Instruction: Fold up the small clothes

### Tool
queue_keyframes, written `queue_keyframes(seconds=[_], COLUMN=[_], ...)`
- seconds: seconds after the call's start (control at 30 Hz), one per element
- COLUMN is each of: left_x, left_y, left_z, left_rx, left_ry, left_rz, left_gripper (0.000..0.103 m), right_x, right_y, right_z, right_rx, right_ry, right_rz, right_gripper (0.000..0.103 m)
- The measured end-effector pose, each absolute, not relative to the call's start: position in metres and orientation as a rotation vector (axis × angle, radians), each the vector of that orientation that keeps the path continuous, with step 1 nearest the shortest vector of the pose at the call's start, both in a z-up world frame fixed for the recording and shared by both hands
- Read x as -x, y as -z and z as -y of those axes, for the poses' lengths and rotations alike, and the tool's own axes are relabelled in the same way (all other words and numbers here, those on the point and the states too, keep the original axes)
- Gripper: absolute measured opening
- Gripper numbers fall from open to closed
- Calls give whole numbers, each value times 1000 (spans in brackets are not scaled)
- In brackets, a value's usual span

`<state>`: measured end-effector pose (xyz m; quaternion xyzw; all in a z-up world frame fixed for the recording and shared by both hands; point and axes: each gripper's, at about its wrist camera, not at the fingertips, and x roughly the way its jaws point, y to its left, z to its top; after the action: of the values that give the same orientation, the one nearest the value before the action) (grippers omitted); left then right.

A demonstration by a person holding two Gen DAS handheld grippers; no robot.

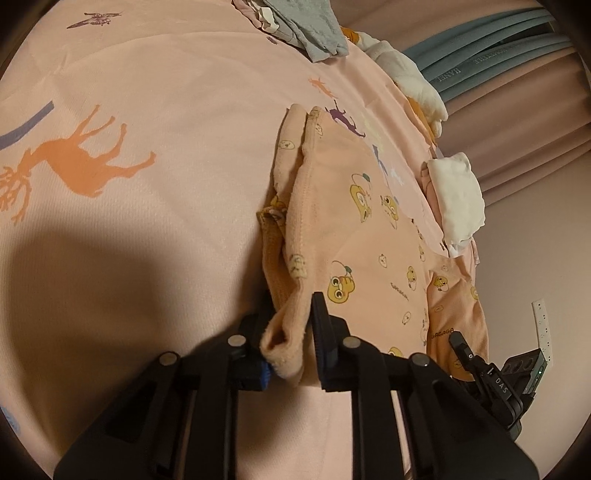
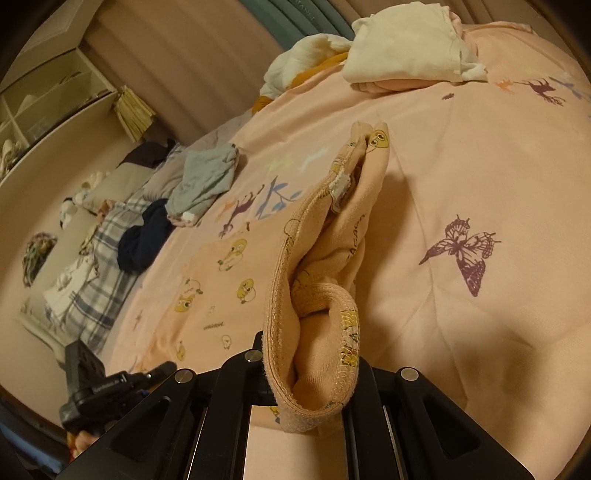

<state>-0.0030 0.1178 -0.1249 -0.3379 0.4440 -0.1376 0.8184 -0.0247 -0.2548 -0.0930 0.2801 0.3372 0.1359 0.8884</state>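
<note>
A small peach garment [image 1: 351, 236] printed with yellow cartoon ducks lies on the pink bed cover [image 1: 147, 92]. My left gripper [image 1: 291, 325] is shut on a bunched edge of it, with fabric filling the gap between the black fingers. In the right wrist view, my right gripper [image 2: 310, 369] is shut on another edge of the same garment [image 2: 325, 258]. This edge is lifted into a standing fold that hides the fingertips. Each gripper shows in the other's view: the right gripper [image 1: 465, 350] at lower right, the left gripper [image 2: 122, 380] at lower left.
A folded white pile [image 1: 458, 192] sits at the bed's right edge and a grey folded piece [image 1: 314, 33] at the far end. In the right wrist view a navy garment [image 2: 144, 240], plaid bedding [image 2: 107, 243] and a shelf unit [image 2: 37, 103] lie left.
</note>
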Motion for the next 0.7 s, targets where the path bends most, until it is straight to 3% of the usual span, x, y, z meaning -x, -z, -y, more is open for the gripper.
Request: queue_keyframes(seconds=[0.7], left_x=[3], left_y=[126], left_z=[-116], left_rx=[734], left_ry=[272], left_rz=[-947], left_gripper=[16], right_x=[26], right_y=[95], right_z=[265], right_rx=[-586], right_ry=[-270], right_rz=[-719], right_gripper=[7])
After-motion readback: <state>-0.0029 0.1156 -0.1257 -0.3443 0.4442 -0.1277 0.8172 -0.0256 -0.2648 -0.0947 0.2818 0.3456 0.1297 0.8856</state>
